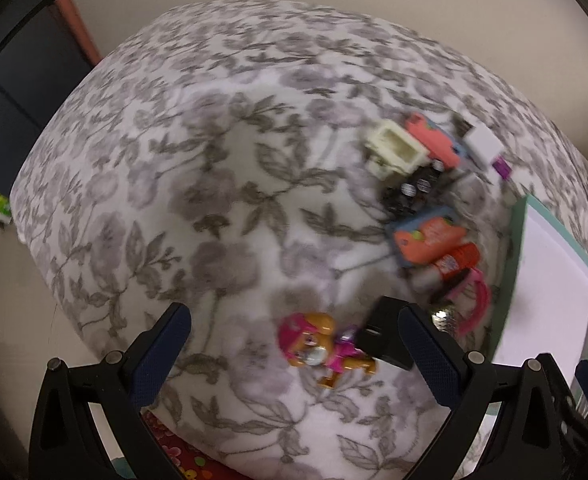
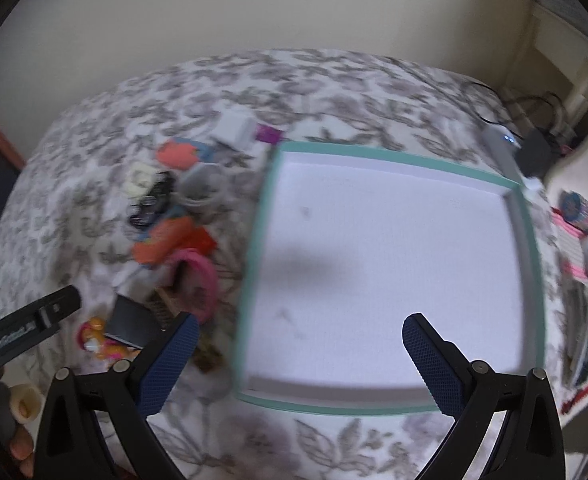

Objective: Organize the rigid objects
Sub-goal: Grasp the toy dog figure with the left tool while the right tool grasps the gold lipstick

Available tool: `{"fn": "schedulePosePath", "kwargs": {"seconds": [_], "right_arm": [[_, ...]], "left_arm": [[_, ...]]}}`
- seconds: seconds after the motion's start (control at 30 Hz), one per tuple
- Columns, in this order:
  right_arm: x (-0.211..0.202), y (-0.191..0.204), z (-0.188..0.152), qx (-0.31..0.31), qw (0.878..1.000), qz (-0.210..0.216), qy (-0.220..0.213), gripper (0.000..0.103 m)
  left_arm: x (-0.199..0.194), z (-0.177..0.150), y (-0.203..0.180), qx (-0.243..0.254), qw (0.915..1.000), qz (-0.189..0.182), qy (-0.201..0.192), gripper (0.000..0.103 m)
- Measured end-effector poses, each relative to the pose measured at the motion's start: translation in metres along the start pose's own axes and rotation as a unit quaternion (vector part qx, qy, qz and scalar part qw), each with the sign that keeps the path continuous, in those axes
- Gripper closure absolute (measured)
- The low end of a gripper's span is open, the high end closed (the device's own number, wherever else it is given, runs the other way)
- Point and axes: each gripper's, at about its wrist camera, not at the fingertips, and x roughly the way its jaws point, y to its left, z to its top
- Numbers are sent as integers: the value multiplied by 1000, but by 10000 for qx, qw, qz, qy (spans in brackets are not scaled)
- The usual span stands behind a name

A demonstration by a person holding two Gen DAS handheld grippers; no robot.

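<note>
The left claw [image 1: 294, 344] is hanging wide open over the flowered bed cover [image 1: 222, 184], gripping nothing. Between its two blue pads a small toy pup figure [image 1: 322, 346] in pink and orange is lying on its side, nearer the right pad. Touching that pad's tip, at about three o'clock from the figure, a black box-shaped piece [image 1: 382, 336] is resting on the cover. Farther out, toward one and two o'clock in this view, the rest of the clutter is spreading in a loose line: a pink ring-like item [image 1: 479, 300], an orange tube [image 1: 456, 260], an orange packet on a blue card [image 1: 426, 240], a bundle of small black pieces [image 1: 412, 190], a cream plastic frame [image 1: 394, 148], a coral card [image 1: 430, 136] and a white box [image 1: 482, 142].

The right claw [image 2: 300, 354] is likewise spread fully and carrying nothing, hovering above the near left part of the teal-rimmed tray [image 2: 398, 410]. The tray's white floor is showing no objects yet; the pile is sitting just beside its left rim, at nine to ten o'clock in this view.

Judging from this, sorting is only beginning: the left claw is lining up on the first pick, most likely the pup figure. The next move is calling for lowering, centring the figure between the pads clear of the black piece, closing, then carrying it to the tray at three o'clock.
</note>
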Motion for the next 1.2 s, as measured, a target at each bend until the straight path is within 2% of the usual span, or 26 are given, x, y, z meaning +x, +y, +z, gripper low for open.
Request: {"fn": "schedulePosePath", "kwargs": {"seconds": [0.17, 0.33, 0.5, 0.77, 0.87, 1.0, 1.1, 1.2], "right_arm": [[11, 28, 0, -319, 9993, 180, 5, 0], [21, 53, -4, -617, 9973, 388, 88, 14], [29, 72, -9, -908, 9946, 477, 148, 28], [43, 73, -14, -923, 9940, 413, 416, 45], [49, 74, -15, -918, 9938, 396, 488, 48], [58, 74, -16, -877, 9935, 427, 592, 51], [60, 77, -16, -871, 9930, 516, 613, 58], [61, 78, -16, -870, 9933, 506, 574, 60]], "left_arm": [[10, 0, 19, -302, 9994, 3, 169, 0], [23, -3, 29, -441, 9984, 17, 345, 0], [35, -5, 32, -576, 9963, -217, 593, 0], [49, -9, 28, -506, 9949, -304, 821, 1], [53, -12, 24, -479, 9941, -306, 927, 1], [62, -14, 20, -472, 9929, -287, 1053, 10], [69, -12, 18, -540, 9921, -405, 1057, 11], [73, -13, 15, -531, 9922, -460, 1030, 14]]}}
